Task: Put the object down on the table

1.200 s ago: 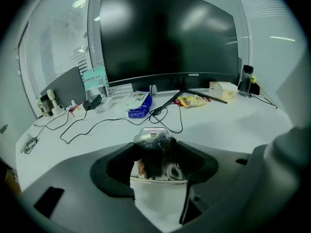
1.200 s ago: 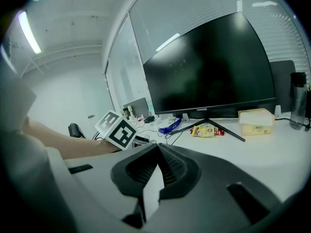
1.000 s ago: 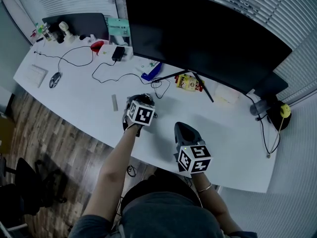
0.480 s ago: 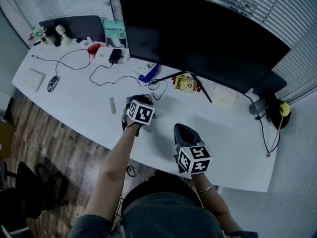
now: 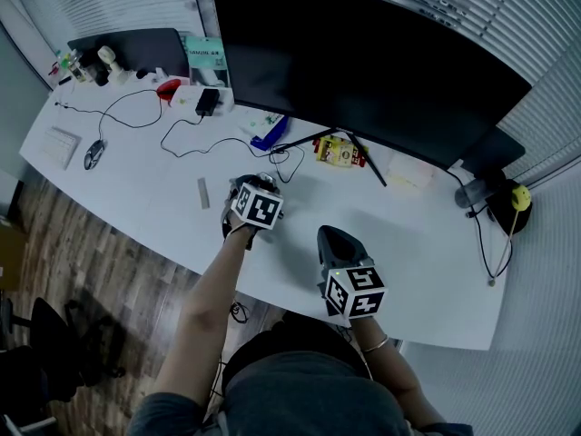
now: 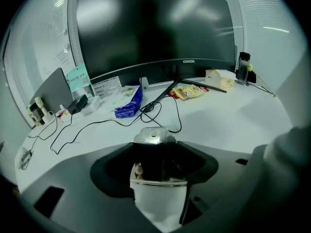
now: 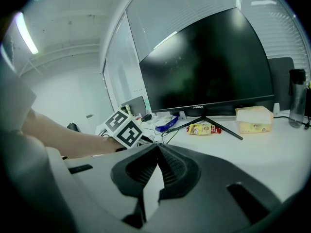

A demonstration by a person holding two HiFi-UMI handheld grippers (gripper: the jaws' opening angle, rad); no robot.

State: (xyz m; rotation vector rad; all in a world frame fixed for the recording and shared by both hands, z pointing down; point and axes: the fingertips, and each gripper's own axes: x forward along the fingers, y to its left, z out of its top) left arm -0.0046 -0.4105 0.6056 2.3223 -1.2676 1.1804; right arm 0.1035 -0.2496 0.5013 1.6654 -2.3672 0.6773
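A shiny silver foil-like object with a hole at its top sticks up between the jaws of my left gripper, which is shut on it. In the head view the left gripper hovers over the white table, just short of a loop of black cable; the object is hidden there by the gripper's body. My right gripper is to the right and closer to me, above the table. In its own view the right gripper has its jaws pressed together with nothing between them.
A large curved monitor on a splayed stand fills the back. Black cables, a blue packet, a yellow snack packet, a grey strip, a mouse and a bottle lie around.
The head view has drifted slightly. Both grippers stay almost where they were, the left one still shut on the silver object.
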